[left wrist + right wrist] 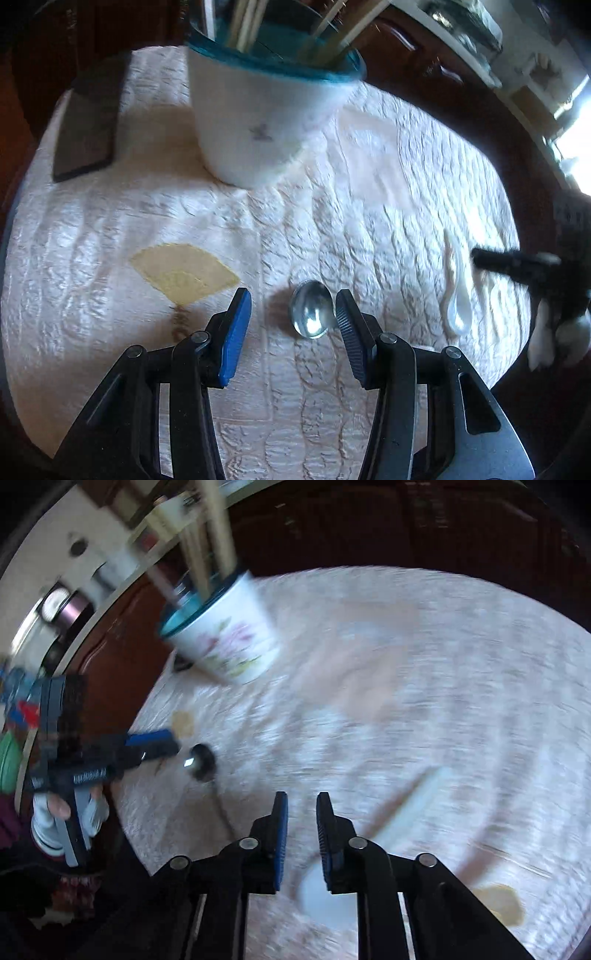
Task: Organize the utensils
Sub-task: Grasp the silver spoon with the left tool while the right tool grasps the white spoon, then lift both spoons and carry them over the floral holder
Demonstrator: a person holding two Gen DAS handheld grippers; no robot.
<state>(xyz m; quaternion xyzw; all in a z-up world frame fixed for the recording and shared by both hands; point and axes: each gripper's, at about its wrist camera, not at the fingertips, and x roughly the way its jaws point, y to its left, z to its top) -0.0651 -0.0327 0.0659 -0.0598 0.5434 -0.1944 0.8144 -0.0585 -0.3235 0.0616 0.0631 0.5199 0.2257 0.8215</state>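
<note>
Two spoons lying flat on the white cloth [295, 206], not yet put away. Left gripper [291, 325] open wide, empty, metal spoon [310, 314] sitting between the jaws, probably ready for a grab. White spoon [456, 295] near the right gripper [302, 840]; jaws narrow, nothing pinched. White cup [255, 125] with a blue rim standing upright farther back, holding chopsticks [247, 22] on end.

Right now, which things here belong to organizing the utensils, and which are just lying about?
Part of the job:
- metal spoon
- white ceramic spoon
- white cup holding chopsticks
- left gripper
- right gripper

Lying about:
- dark flat slab
- quilted cloth
</note>
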